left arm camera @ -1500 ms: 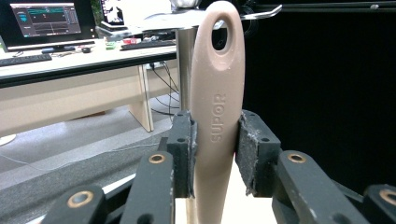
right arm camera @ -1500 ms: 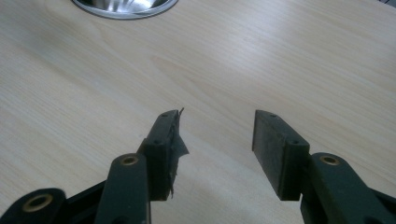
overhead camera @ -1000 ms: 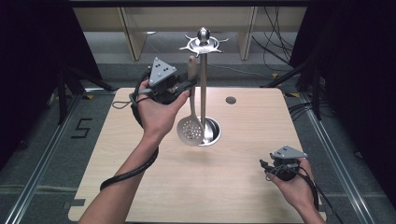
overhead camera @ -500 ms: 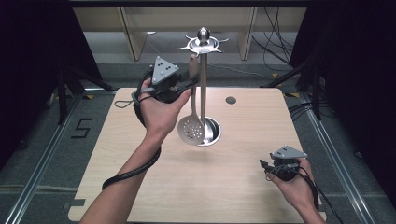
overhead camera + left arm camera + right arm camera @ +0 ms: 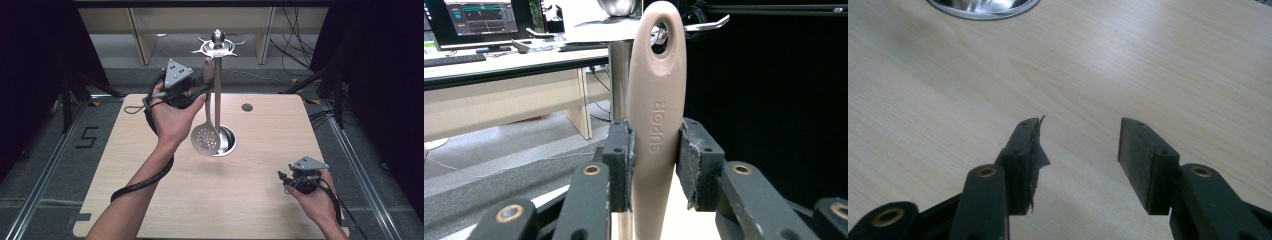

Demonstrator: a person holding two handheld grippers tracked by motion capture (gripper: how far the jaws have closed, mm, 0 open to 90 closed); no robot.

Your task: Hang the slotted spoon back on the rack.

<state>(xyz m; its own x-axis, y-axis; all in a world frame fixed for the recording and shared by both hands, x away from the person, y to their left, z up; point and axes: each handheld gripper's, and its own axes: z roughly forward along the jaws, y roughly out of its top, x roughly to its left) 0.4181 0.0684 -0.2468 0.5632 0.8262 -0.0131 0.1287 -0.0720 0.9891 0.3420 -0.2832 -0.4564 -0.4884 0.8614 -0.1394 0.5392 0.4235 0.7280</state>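
Left gripper [image 5: 655, 165] pinches the stiff, light-looking slotted spoon [image 5: 206, 135] mid-handle at the rack's [image 5: 218, 47] 9 o'clock; right gripper [image 5: 1079, 155] rests spread over the counter [image 5: 250, 200].

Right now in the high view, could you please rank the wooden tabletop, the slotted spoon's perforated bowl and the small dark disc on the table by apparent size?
1. wooden tabletop, by far the largest.
2. perforated bowl of the slotted spoon, though raised nearer the camera.
3. small dark disc, smallest.

I see a light wooden table [image 5: 165, 210]. On it stands a round steel stand base [image 5: 229, 141]. A small dark disc [image 5: 247, 107] lies near the far edge.
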